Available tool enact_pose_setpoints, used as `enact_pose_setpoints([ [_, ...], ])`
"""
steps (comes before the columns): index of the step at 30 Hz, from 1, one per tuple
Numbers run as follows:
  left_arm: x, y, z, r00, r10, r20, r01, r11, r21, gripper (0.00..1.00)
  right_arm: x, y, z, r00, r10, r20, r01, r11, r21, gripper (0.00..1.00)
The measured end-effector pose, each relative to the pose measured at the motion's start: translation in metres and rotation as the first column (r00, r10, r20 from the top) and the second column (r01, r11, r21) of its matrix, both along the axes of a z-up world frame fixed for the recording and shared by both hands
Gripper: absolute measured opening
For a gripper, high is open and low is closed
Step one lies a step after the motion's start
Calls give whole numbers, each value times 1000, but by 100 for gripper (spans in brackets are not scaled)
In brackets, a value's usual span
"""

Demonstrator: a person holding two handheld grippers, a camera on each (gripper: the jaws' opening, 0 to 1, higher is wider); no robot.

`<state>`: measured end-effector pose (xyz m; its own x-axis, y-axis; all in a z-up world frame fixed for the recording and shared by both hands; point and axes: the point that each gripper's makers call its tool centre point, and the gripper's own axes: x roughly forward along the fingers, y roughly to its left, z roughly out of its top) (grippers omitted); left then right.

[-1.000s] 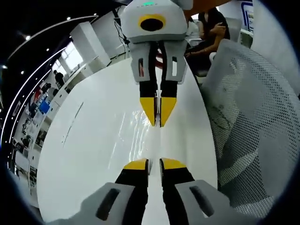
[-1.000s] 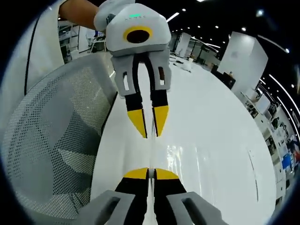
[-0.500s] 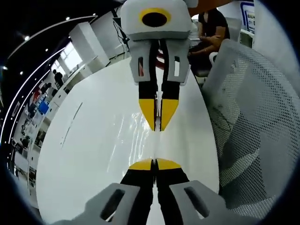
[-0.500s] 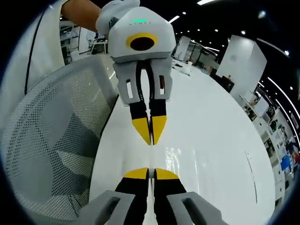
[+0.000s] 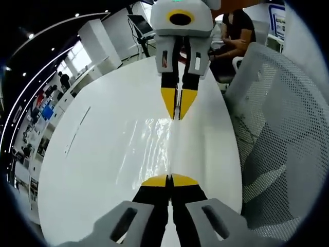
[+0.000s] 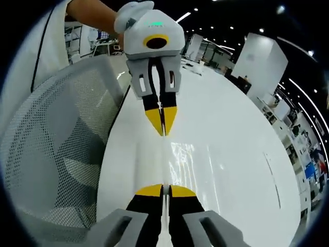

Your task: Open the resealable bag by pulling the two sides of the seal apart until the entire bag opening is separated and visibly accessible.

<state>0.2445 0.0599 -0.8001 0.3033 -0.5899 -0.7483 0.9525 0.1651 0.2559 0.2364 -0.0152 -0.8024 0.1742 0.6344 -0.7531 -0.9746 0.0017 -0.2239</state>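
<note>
A clear resealable bag (image 5: 154, 141) hangs stretched over the white table, visible mostly as glints, and appears again in the right gripper view (image 6: 182, 159). My left gripper (image 5: 169, 180) is shut on the bag's near edge at the bottom of its own view. Facing it from above, my right gripper (image 5: 177, 114) is shut on the opposite side. In the right gripper view, the right gripper (image 6: 163, 189) pinches the film at the bottom, and the left gripper (image 6: 162, 129) points down at it, shut. Whether the seal has parted is too faint to tell.
A long white table (image 5: 87, 154) lies below both grippers (image 6: 241, 128). A grey mesh chair (image 5: 280, 123) stands beside the table edge (image 6: 51, 154). A person (image 5: 234, 33) sits at the far end. A hand and sleeve (image 6: 90, 10) hold the left gripper.
The left gripper's jaws closed on the bag. The two grippers then drew apart from each other, and the film between them pulled longer.
</note>
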Motion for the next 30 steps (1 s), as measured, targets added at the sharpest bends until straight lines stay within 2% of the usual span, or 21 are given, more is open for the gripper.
enact_pose_setpoints([
  [6,1,1,0,1000,5,-3,-5,1000,-5,0,1,-10,0,1000,-18,2,18,1000,-9,0],
  [30,-2,5,-6,1000,11,-14,-10,1000,17,0,-4,-25,-13,998,-53,-25,52,997,-65,0],
])
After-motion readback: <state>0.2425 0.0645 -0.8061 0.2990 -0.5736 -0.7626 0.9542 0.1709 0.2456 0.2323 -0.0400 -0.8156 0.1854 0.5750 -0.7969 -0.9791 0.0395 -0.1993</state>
